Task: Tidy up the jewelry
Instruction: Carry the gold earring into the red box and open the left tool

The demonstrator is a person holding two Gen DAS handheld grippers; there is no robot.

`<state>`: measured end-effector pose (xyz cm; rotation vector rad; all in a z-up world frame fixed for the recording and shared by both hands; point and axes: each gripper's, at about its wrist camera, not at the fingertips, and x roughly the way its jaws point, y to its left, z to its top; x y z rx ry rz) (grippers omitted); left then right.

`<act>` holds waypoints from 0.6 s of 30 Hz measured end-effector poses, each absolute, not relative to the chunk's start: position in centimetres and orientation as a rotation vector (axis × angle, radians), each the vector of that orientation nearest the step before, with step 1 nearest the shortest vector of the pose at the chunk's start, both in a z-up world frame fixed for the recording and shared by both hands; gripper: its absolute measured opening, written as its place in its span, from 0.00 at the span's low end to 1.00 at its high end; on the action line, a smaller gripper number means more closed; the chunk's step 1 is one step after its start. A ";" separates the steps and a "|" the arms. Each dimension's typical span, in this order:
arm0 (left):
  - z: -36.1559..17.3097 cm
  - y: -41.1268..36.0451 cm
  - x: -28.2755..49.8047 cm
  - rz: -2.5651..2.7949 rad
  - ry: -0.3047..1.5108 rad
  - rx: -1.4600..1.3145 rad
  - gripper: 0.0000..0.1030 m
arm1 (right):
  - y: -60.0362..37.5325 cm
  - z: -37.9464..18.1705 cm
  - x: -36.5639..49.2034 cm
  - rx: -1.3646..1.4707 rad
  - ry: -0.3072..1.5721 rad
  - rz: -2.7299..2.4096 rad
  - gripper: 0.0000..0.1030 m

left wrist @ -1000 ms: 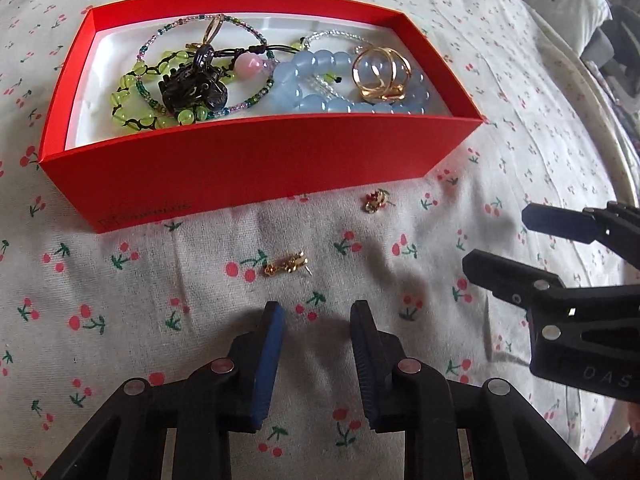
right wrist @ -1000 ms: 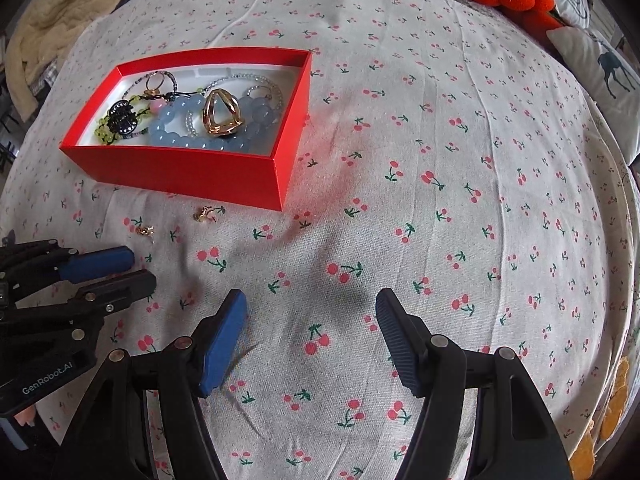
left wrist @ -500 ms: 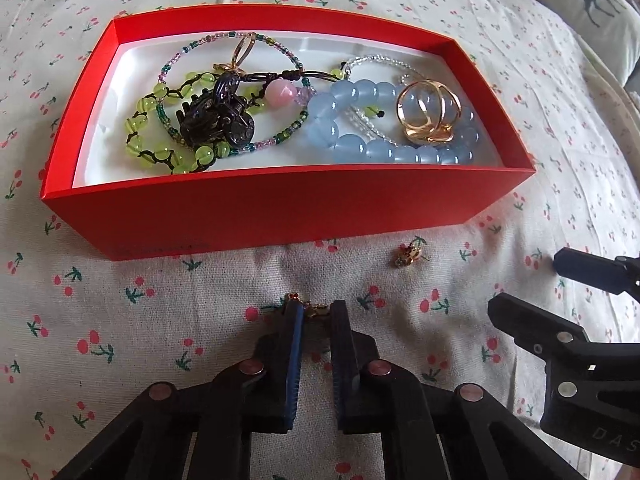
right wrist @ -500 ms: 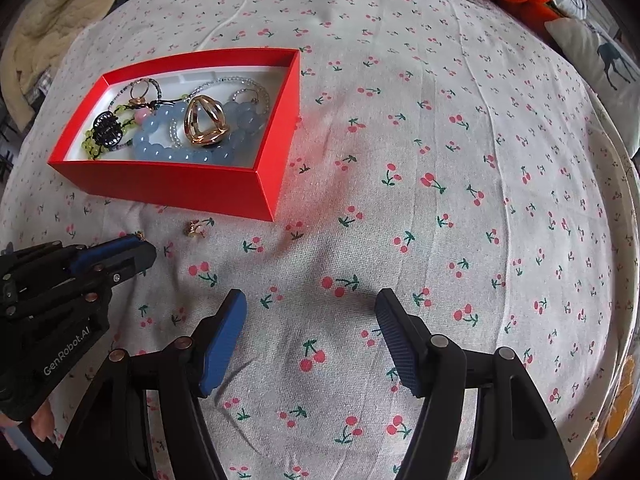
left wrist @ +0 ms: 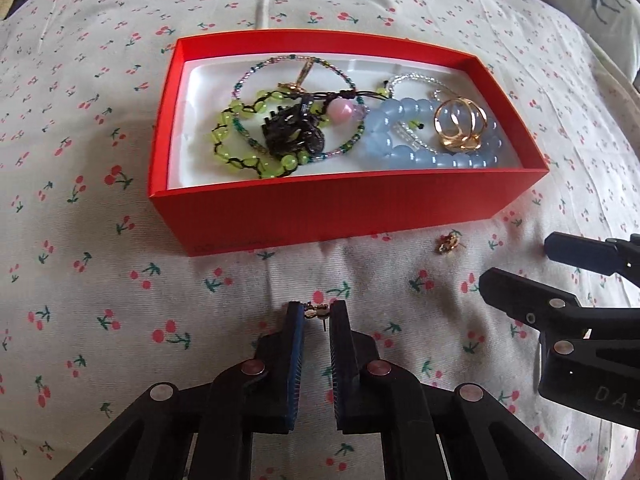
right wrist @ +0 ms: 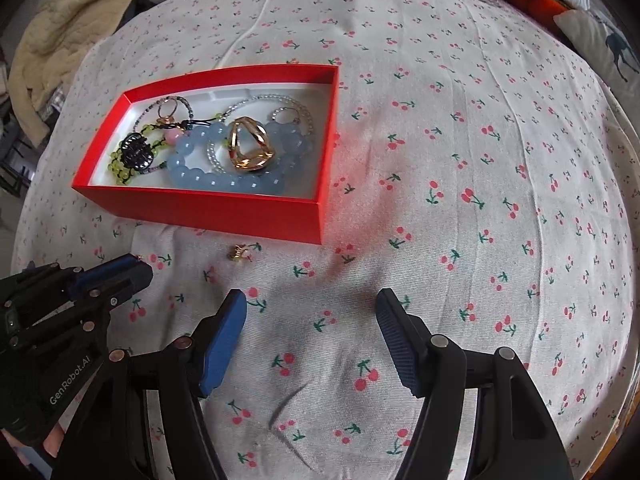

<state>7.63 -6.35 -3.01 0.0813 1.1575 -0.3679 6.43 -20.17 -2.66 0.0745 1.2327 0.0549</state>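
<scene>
With left gripper (left wrist: 317, 314) pinching stud (left wrist: 317, 311) by fingertips only, right gripper (right wrist: 312, 316) open: could slip short of box (left wrist: 344, 208).

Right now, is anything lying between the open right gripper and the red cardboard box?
Only a small gold earring on the cherry-print cloth, between the right gripper and red box, in the right wrist view.

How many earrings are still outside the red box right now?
2. One gold earring is pinched at the left gripper tips, above the cherry-print cloth. The other earring lies on the cloth just in front of the red box.
</scene>
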 end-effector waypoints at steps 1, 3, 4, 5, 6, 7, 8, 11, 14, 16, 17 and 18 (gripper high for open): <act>-3.0 -6.1 7.6 -0.365 1.158 0.081 0.07 | -19.8 -2.7 6.6 0.079 1.231 0.065 0.68; -2.9 -5.5 7.5 -0.358 1.157 0.085 0.07 | -19.0 -2.8 7.0 0.083 1.230 0.079 0.68; -2.9 -5.2 7.4 -0.354 1.154 0.089 0.07 | -18.5 -2.9 7.4 0.081 1.230 0.082 0.68; -2.8 -5.0 7.3 -0.351 1.152 0.091 0.07 | -18.1 -3.0 7.6 0.077 1.231 0.083 0.68; -2.7 -4.7 7.3 -0.349 1.151 0.090 0.07 | -17.8 -3.1 7.9 0.073 1.231 0.080 0.68; -2.7 -4.4 7.2 -0.347 1.150 0.088 0.07 | -17.6 -3.2 8.1 0.071 1.228 0.076 0.68; -2.6 -4.1 7.2 -0.347 1.150 0.086 0.07 | -17.4 -3.3 8.2 0.070 1.227 0.073 0.67; -2.4 -3.4 7.1 -0.344 1.147 0.082 0.07 | -17.0 -3.6 8.8 0.061 1.224 0.060 0.52; -2.2 -2.9 7.1 -0.344 1.148 0.074 0.07 | -16.5 -3.9 9.2 0.034 1.220 0.047 0.40; -2.2 -2.7 7.0 -0.343 1.148 0.071 0.07 | -16.3 -4.0 9.4 0.018 1.217 0.053 0.33; -2.2 -2.5 7.0 -0.344 1.149 0.070 0.07 | -16.1 -4.0 9.5 0.007 1.215 0.055 0.30; -2.2 -2.4 7.0 -0.344 1.150 0.069 0.07 | -16.0 -4.0 9.5 -0.005 1.214 0.056 0.28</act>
